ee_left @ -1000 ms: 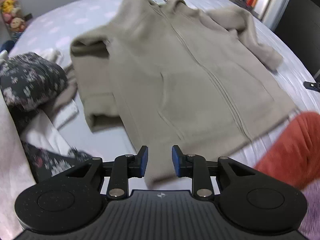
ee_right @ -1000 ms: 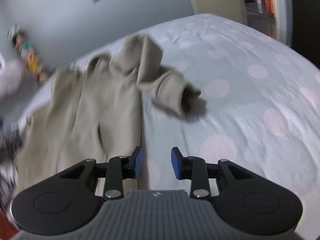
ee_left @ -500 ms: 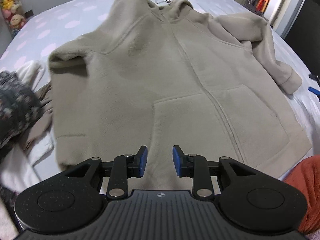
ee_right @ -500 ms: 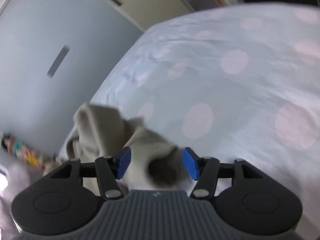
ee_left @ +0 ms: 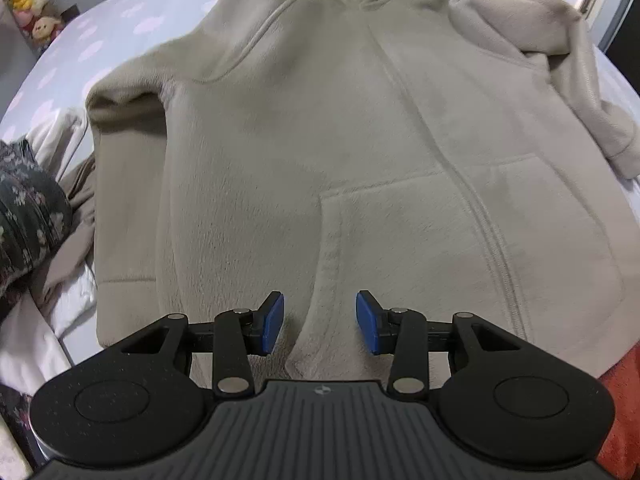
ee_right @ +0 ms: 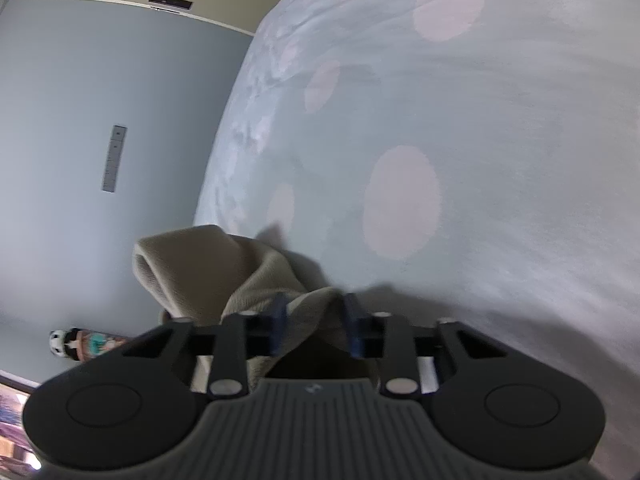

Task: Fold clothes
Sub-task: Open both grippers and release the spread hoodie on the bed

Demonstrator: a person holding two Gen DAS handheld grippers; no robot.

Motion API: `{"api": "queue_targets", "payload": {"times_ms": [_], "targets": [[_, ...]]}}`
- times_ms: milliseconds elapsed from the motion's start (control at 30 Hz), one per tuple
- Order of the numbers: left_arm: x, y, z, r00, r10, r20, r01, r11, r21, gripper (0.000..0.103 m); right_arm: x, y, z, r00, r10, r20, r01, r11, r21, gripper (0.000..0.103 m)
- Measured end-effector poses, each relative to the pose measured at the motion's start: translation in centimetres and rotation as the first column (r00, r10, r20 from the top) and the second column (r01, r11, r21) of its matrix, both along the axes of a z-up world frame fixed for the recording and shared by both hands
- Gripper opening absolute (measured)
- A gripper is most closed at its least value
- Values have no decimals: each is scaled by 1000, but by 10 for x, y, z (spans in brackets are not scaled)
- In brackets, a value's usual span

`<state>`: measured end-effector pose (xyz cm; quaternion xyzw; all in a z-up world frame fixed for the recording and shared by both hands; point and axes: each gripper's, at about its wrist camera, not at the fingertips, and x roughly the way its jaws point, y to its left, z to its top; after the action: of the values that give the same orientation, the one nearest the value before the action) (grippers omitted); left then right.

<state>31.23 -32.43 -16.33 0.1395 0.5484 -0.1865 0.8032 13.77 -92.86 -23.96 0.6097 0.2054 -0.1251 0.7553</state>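
While the beige fleece hoodie (ee_left: pixel 320 140) lies face up and spread across the dotted bedsheet (ee_right: pixel 500 160), I read this as the start of the fold: one sleeve first, with the body not yet turned in. My right gripper (ee_right: pixel 316 326) has just been closing, and in its view the blue pads sit pinched against a bunched end of fleece, which I take to be the right sleeve cuff (ee_right: pixel 192 268); the cloth rises between the jaws and spills out to the left of them, so I count that as a hold, though the picture is blurred and I cannot see how deep the bite goes. My left gripper (ee_left: pixel 320 322) hangs over the hem near the front pocket (ee_left: pixel 400 248), pointing steeply down; its jaws have just been opening and stand about half apart, with the fleece under them but nothing between the pads. The other sleeve (ee_left: pixel 124 200) lies straight down the hoodie's side, just beside a heap of other clothes (ee_left: pixel 32 216) at the bed's edge. Next, as I judge it, I should carry the held cuff across the chest so the sleeve lies flat over the zip, keeping the left gripper ready to pin or take the hem. Thick fleece may slip from a shallow pinch, so I would move gently.
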Motion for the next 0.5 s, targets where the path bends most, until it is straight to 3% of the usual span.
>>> {"api": "queue_targets", "payload": {"times_ms": [133, 267, 500], "targets": [[0, -2, -6, 1000, 12, -20, -12, 1000, -7, 38, -5, -5, 15, 1000, 0, 23, 1, 999, -37, 8], [-3, -9, -10, 1000, 7, -26, -7, 1000, -8, 38, -16, -20, 59, 998, -63, 22, 66, 978, -198, 4], [-9, -6, -11, 1000, 8, -21, -9, 1000, -12, 38, -50, -81, 132, 959, -284, 10, 257, 854, -453, 3]]}}
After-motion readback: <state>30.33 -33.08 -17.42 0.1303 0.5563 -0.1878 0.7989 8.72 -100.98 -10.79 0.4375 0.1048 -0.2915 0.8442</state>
